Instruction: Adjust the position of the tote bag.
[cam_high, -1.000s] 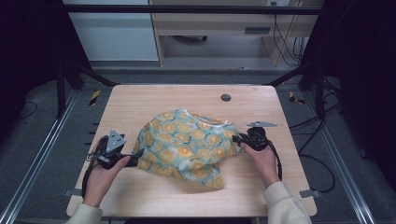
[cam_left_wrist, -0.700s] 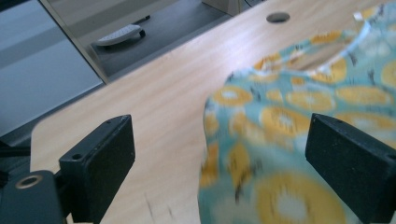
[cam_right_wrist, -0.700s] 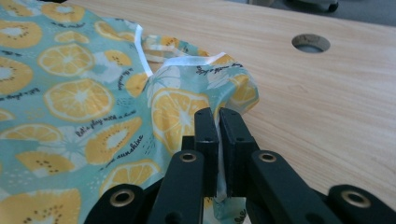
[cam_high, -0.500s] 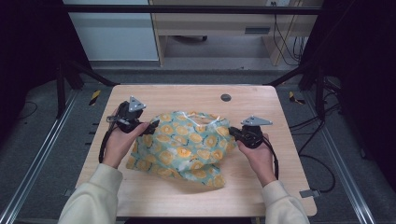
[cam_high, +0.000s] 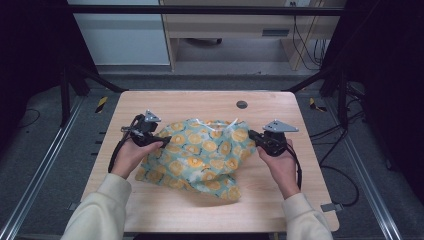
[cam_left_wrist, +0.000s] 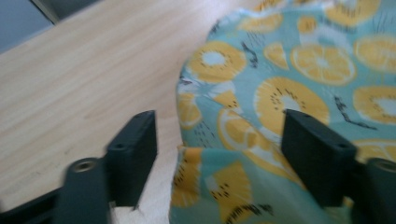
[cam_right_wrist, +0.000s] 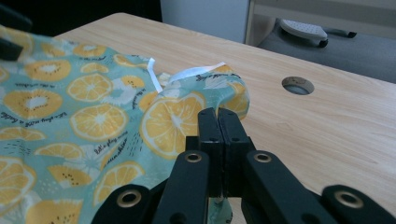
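Observation:
A teal cloth (cam_high: 200, 155) printed with orange and lemon slices lies rumpled on the wooden table (cam_high: 190, 102). My left gripper (cam_high: 162, 141) is at its left edge. In the left gripper view the jaws (cam_left_wrist: 219, 140) straddle a fold of the cloth (cam_left_wrist: 303, 60). They have just been closing, with the cloth between them, and a gap still shows beside the left pad. My right gripper (cam_high: 252, 135) is shut on the cloth's right edge. In the right gripper view its jaws (cam_right_wrist: 218, 116) meet, pinching the cloth (cam_right_wrist: 93, 116) and holding that edge slightly lifted.
A round hole (cam_high: 242, 104) sits in the tabletop at the far middle, also in the right gripper view (cam_right_wrist: 297, 85). White ribbon ends (cam_right_wrist: 196, 71) stick out at the cloth's far edge. Metal frame rails (cam_high: 45, 165) flank the table, and a cabinet (cam_high: 120, 35) stands beyond.
My left hand moved from the near left of the cloth to its far left edge and its jaws narrowed. My right gripper shut on the right edge and rose a little, lifting it.

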